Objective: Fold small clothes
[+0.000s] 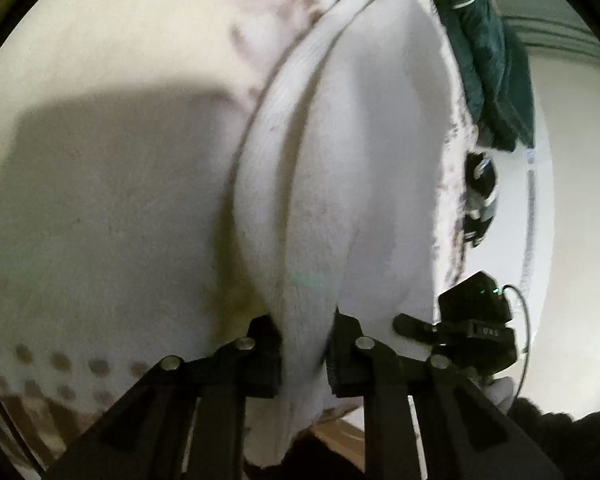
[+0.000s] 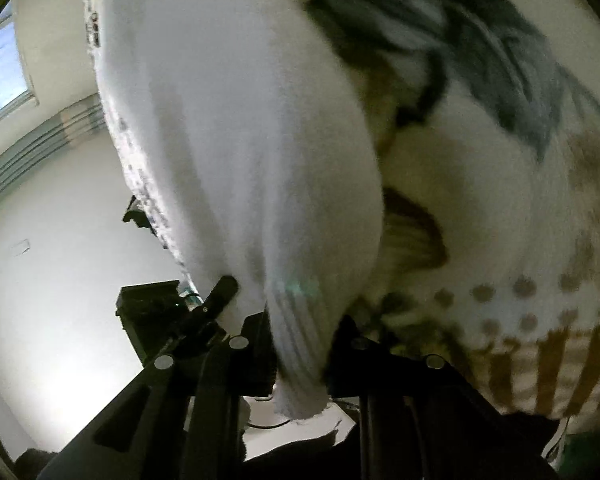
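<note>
Both the left gripper [image 1: 303, 354] and right gripper [image 2: 300, 354] were clamped on bunched edges of the white garment [image 1: 340, 168], held stretched above the patterned bedcover [image 1: 100, 200]. Risk: the thick knit could slip out, spoiling the fold.

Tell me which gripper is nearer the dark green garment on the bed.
Left, probably. The left gripper, shut on the white garment, sees the dark green garment ahead, beyond the white cloth. The right gripper grips the same cloth; no such garment shows there.
</note>
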Demonstrator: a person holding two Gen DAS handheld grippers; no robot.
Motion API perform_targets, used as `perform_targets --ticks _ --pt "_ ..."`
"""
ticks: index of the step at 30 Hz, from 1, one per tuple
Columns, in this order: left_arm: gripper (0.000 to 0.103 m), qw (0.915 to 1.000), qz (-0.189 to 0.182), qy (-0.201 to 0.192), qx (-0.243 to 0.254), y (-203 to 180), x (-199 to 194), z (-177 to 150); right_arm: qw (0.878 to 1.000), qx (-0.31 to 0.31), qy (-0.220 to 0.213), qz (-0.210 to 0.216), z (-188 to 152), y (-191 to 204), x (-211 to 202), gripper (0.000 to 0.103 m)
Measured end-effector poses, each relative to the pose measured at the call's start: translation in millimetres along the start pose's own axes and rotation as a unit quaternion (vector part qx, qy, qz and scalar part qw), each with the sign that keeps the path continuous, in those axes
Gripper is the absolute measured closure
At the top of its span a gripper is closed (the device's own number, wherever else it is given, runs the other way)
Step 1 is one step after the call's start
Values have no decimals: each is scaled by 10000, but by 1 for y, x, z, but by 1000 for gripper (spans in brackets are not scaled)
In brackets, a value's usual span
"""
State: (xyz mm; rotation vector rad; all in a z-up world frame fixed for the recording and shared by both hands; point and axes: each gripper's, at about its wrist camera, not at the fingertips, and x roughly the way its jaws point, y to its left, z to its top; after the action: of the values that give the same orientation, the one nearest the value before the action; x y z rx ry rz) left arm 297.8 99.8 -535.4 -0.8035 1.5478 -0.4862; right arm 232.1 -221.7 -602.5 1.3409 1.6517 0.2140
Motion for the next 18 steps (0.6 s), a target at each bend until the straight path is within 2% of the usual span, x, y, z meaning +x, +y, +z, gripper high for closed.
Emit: perform_targets --ticks 6,10,14,18 --pt "90 9983 -419 -380 96 -44 -32 17 9986 -270 -213 395 1 51 -27 87" --pt "90 9938 -644 -883 224 -82 -52 56 9949 -558 -523 657 28 90 -61 87" --pt "90 9884 -681 -1293 404 -111 -54 116 9893 -819 -915 792 80 140 -91 87" --pt "90 9828 -781 -1634 364 -126 -50 196 9832 -925 -1360 786 160 199 -111 87"
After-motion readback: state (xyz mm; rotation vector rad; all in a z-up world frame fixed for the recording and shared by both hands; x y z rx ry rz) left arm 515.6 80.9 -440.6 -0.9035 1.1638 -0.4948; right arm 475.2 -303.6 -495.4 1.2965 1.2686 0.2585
